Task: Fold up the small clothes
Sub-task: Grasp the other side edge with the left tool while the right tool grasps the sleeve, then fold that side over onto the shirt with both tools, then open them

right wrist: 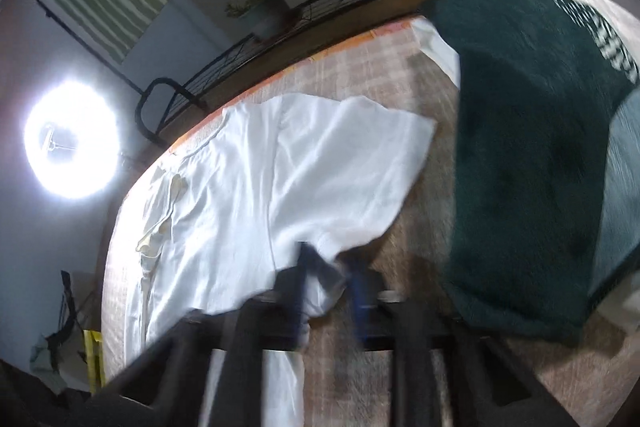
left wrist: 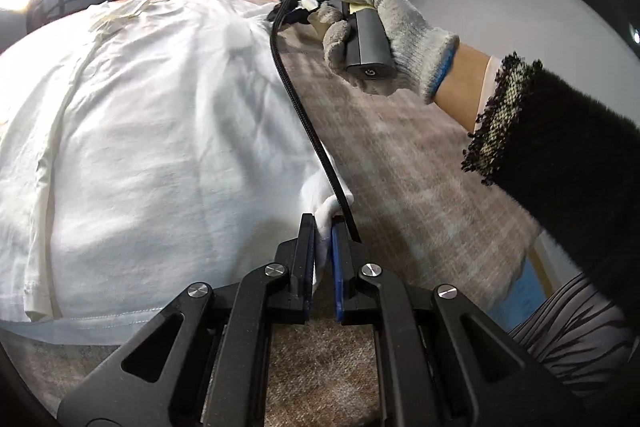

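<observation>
Your left gripper pinches the right-hand edge of the white shirt, which lies spread flat on the brown cloth; a black cable runs along that edge. Your right gripper also pinches a fold of the shirt, though this view is blurred. Bare cloth lies between the shirt's hem and the green garment to its right. Your gloved hand grips the handle above the cloth
</observation>
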Demonstrator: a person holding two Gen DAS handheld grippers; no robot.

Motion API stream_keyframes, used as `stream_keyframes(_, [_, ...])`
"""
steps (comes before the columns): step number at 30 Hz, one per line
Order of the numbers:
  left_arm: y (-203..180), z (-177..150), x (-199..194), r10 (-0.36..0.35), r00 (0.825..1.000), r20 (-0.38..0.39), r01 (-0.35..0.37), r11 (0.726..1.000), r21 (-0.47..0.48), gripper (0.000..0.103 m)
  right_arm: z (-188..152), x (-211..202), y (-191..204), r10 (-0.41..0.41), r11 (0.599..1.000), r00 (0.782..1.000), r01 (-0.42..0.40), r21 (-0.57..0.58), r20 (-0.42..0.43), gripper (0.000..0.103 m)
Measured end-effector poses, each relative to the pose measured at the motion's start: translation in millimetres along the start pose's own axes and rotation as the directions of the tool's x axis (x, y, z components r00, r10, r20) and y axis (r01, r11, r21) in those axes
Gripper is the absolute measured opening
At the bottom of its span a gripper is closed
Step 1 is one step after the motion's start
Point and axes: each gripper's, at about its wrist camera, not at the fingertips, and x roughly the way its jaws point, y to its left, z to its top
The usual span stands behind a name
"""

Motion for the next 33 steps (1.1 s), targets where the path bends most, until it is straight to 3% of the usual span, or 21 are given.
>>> stream_keyframes(3, [8,1,-5,-0.019,1.000,0.010,0.020,0.999,-0.044,0.005,5,-1,8,0.001,1.000,1.000,0.000,-0.016,0.024,0.000])
stream_keyframes(8, [24,1,-18,-0.024,0.999,0.036,0.028,0.994,-0.107,0.005,15,-3,42,-0.021,0.996,0.997,0.027,-0.086,0.069,0.000])
stream_keyframes(15, [53,-4,-45,-0.015,0.997,0.078,0.031,0.978,-0.204,0.005,15,5,122,-0.088,0.954,0.992,0.111,-0.278,0.094,0.000])
stream_keyframes(25, [102,-24,-62,0.059,0.996,0.069,-0.033,0.944,-0.328,0.005,-8,53,204,-0.121,0.883,0.992,0.125,-0.452,0.038,0.000])
stream_keyframes(33, [102,-31,-63,0.089,0.994,0.068,-0.064,0.952,-0.299,0.005,-29,95,224,-0.151,0.848,0.988,0.122,-0.515,-0.015,0.000])
